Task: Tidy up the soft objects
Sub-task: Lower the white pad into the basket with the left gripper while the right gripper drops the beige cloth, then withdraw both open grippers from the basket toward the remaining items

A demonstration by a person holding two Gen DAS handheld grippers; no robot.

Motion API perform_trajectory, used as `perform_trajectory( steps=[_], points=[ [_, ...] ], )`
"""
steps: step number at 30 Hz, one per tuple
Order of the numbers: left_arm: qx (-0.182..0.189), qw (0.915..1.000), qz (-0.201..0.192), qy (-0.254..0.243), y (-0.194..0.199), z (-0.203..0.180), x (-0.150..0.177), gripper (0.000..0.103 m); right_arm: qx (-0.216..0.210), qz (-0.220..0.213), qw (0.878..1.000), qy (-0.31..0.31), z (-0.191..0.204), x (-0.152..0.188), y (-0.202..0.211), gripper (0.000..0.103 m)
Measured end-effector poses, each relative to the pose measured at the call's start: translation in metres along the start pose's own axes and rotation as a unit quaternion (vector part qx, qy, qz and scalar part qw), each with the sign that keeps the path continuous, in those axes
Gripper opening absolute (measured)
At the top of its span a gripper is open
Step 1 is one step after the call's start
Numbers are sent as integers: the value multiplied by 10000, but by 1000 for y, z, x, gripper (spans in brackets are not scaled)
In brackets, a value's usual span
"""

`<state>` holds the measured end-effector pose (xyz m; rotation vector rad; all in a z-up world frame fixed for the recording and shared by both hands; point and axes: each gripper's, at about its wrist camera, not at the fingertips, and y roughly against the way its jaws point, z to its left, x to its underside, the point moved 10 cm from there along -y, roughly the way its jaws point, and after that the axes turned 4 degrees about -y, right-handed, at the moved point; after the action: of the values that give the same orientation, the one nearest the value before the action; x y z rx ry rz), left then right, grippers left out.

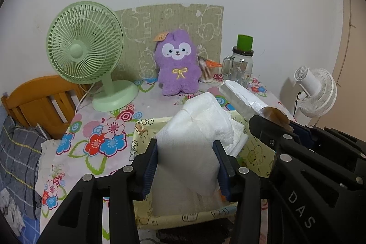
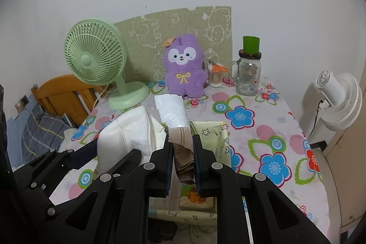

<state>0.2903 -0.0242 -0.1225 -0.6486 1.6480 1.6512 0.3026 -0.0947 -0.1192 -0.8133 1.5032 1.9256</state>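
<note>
A: Left wrist view? 
B: Left gripper [image 1: 186,166] clamped on a white tissue pack [image 1: 194,143], dead centre, over the yellow fabric bin [image 1: 146,129]. Light, squashy; grip mid-body.

A: Right wrist view? 
B: Right gripper [image 2: 183,161] pinching a beige-and-white packet [image 2: 176,120], running toward 12 o'clock above the bin. Plastic looks slippery. Purple plush [image 2: 184,65] at 12, untouched.
</note>
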Motion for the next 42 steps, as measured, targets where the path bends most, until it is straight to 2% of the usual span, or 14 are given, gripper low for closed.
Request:
perform_trajectory(
  steps=[7,11,15,18,20,22,23,24,26,34,42],
  points=[
    [-25,9997,241,44,-23,5,9,49,-1,242,9997,56,1,8,-23,19],
    [-50,9992,397,95,-35,9,15,55,-42,384,9992,66,2,13,-36,19],
    [-83,9986,505,115,-43,11,20,67,-101,485,9987,82,3,17,-47,19],
    [-100,9983,568,99,-47,12,24,71,-122,559,9982,160,6,20,-54,20],
    [-96,9980,624,85,-51,12,27,76,-54,584,9981,193,6,22,-58,26],
    [-66,9981,614,78,-51,11,27,79,-115,653,9977,152,6,23,-62,45],
    [-53,9981,607,73,-51,10,26,84,-129,654,9977,93,4,23,-63,52],
    [-29,9982,598,70,-50,10,26,88,-122,630,9979,57,3,23,-63,67],
    [6,9983,589,45,-50,8,26,89,-69,524,9986,13,0,22,-62,76],
    [41,9988,495,-12,-42,2,22,92,-14,505,9987,-47,-4,20,-52,87],
    [86,9995,292,-75,-20,-6,16,94,35,352,9993,-73,-6,18,-27,90]
  ],
)
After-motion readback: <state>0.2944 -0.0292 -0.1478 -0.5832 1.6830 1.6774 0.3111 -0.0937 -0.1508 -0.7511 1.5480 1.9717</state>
